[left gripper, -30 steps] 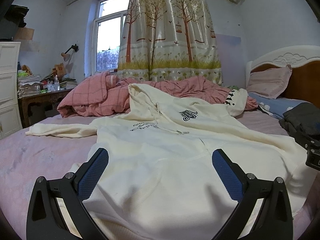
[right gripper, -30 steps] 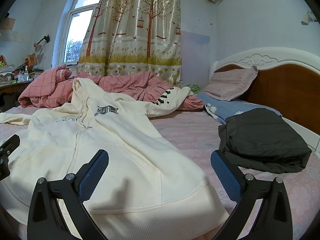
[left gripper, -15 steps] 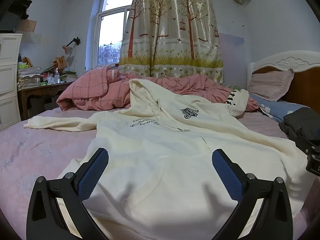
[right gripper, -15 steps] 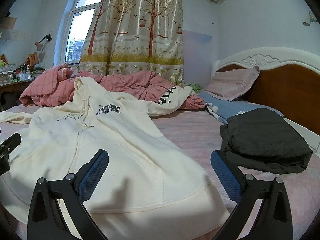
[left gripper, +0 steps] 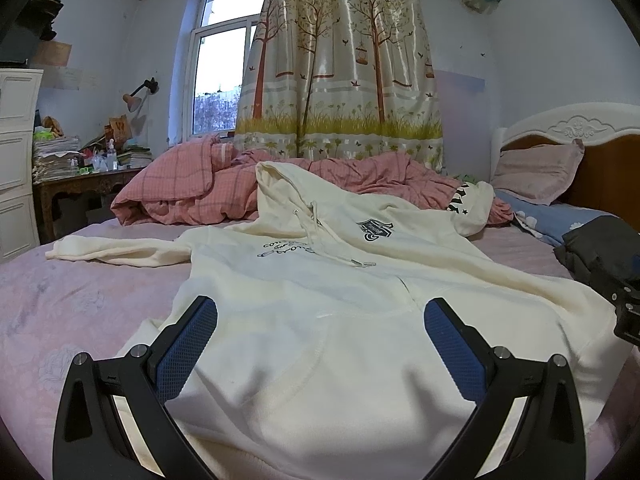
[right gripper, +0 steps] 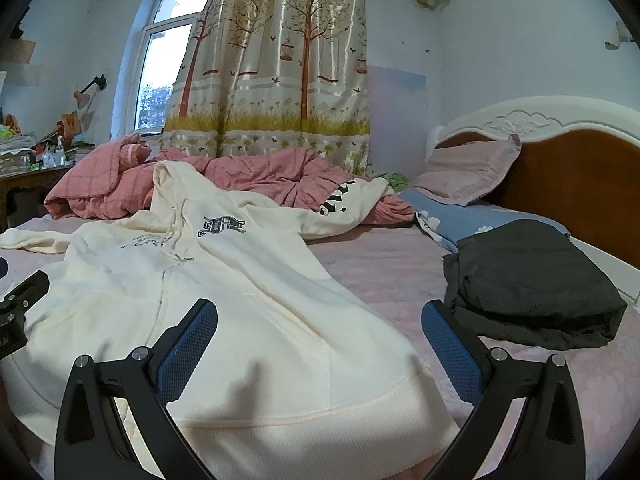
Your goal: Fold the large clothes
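A cream hoodie (left gripper: 328,320) (right gripper: 224,300) lies front up on the pink bed sheet (left gripper: 72,304), hood toward the window and sleeves spread to both sides. My left gripper (left gripper: 320,320) hovers open just above the hoodie's pocket area near the hem, nothing between its blue pads. My right gripper (right gripper: 320,324) is open too, low over the ribbed hem at the hoodie's right corner. The right sleeve with black print (right gripper: 348,204) rests on the rumpled quilt. Part of each gripper shows at the edge of the other's view.
A rumpled pink checked quilt (left gripper: 192,196) lies behind the hoodie. A folded dark garment (right gripper: 528,280) sits on the sheet to the right, near the pillows (right gripper: 472,172) and headboard (right gripper: 576,184). A cluttered desk (left gripper: 80,176) and white drawers (left gripper: 16,160) stand at the left.
Both grippers have sunk a little lower and edged toward the hoodie's hem. The hoodie itself has not moved, and both stay open.
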A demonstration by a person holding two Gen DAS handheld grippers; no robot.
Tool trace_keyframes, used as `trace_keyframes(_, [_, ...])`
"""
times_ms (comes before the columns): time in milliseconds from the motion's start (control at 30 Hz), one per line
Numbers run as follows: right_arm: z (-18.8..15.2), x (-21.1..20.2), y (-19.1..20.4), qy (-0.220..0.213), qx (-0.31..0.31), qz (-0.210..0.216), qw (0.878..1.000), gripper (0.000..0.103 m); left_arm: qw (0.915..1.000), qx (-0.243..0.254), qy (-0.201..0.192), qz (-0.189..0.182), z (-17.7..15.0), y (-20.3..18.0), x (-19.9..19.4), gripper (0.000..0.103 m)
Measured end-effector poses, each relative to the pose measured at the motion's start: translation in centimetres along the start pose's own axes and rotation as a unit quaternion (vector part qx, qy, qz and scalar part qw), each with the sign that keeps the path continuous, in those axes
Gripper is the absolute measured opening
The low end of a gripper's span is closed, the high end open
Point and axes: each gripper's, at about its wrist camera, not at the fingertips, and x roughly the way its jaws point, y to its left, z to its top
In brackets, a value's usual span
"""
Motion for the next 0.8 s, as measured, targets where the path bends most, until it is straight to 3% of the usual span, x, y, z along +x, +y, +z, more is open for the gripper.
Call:
trace_keyframes(333, [0.1, 0.1, -0.2, 0.004, 0.000, 0.003, 1.000, 0.103, 1.0000, 0.001, -0.007, 0.006, 0.0, -0.2, -0.3, 0.103])
trace_keyframes(433, [0.1, 0.0, 0.1, 0.005, -0.008, 0.010, 1.000, 0.103, 0.9999, 0.004, -0.006, -0.015, 0.0, -0.2, -0.3, 0.103])
trace_keyframes(567, [0.1, -0.1, 0.4, 0.001, -0.010, 0.005, 1.000, 0.103, 0.9997, 0.015, -0.014, 0.016, -0.2, -0.8, -0.7, 0.103])
trace_keyframes(633, [0.0, -0.3, 0.4, -0.001, -0.006, -0.012, 1.000, 0.103, 0.9994, 0.018, -0.021, 0.020, -0.3, -0.9, -1.0, 0.103])
trace_keyframes(800, [0.1, -0.3, -0.2, 0.012, 0.007, -0.002, 1.000, 0.103, 0.9991, 0.008, -0.033, 0.026, -0.3, -0.4, -1.5, 0.103])
